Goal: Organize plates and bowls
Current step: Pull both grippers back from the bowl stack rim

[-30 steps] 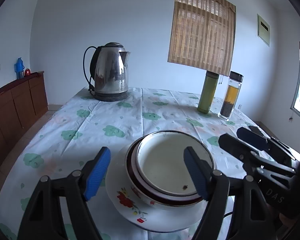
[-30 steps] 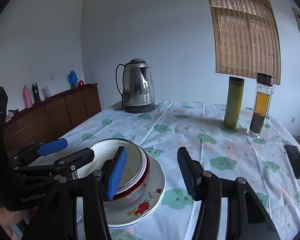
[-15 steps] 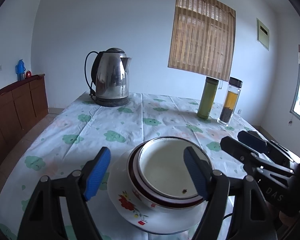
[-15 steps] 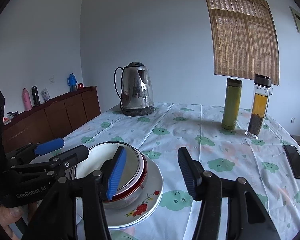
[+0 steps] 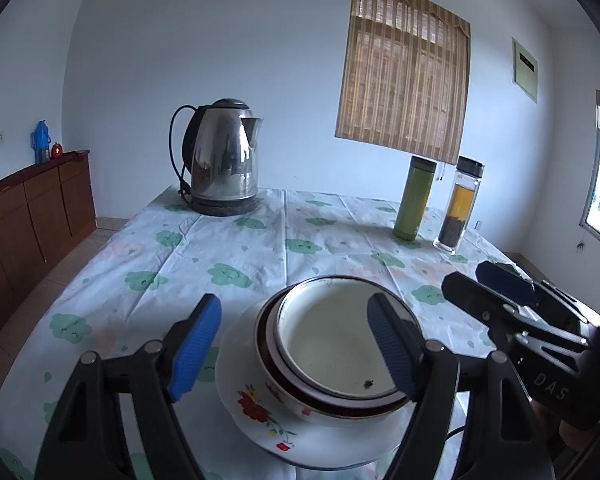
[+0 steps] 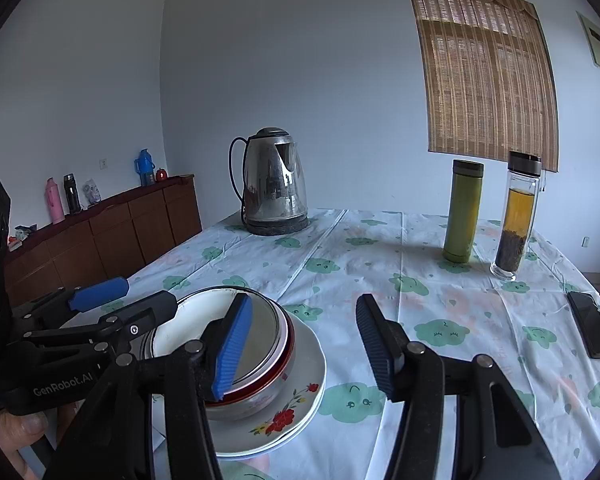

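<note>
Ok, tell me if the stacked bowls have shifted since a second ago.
No: the stacked bowls sit on the flowered plate, same spacing from the kettle behind.

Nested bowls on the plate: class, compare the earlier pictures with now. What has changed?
Nothing visibly changed. The nested bowls still sit on the floral plate. The left tool and right tool stay open around them, holding nothing.
</note>
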The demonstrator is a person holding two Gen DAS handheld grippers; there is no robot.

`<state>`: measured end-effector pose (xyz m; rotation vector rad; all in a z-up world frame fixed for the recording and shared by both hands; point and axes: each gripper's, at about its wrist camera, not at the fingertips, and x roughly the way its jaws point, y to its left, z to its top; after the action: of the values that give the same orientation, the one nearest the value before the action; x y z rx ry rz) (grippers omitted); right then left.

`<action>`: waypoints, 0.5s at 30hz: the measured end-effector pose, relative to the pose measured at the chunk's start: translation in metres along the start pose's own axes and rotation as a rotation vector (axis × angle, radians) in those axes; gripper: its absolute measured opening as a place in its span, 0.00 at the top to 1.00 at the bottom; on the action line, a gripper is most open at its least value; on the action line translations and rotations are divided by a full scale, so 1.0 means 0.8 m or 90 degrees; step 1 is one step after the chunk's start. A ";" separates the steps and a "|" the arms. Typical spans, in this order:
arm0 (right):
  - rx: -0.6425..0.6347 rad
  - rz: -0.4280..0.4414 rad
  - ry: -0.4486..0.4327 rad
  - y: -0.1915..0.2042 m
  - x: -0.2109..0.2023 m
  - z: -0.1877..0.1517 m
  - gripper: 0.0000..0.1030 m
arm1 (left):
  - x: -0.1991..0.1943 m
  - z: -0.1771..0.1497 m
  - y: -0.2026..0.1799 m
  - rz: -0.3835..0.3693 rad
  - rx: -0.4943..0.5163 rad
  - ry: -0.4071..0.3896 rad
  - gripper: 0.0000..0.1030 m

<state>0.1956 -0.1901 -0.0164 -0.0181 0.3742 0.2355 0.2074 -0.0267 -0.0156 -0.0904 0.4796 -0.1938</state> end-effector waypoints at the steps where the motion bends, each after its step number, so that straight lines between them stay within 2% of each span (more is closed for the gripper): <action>1: 0.001 0.000 0.000 0.000 0.000 0.000 0.45 | 0.000 0.000 0.000 0.000 0.000 0.000 0.26; 15: 0.002 -0.004 -0.009 -0.002 -0.005 0.002 0.45 | 0.002 0.002 -0.008 0.003 0.022 0.012 0.25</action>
<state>0.1932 -0.1921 -0.0134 -0.0145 0.3599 0.2284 0.2083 -0.0334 -0.0138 -0.0533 0.4944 -0.1980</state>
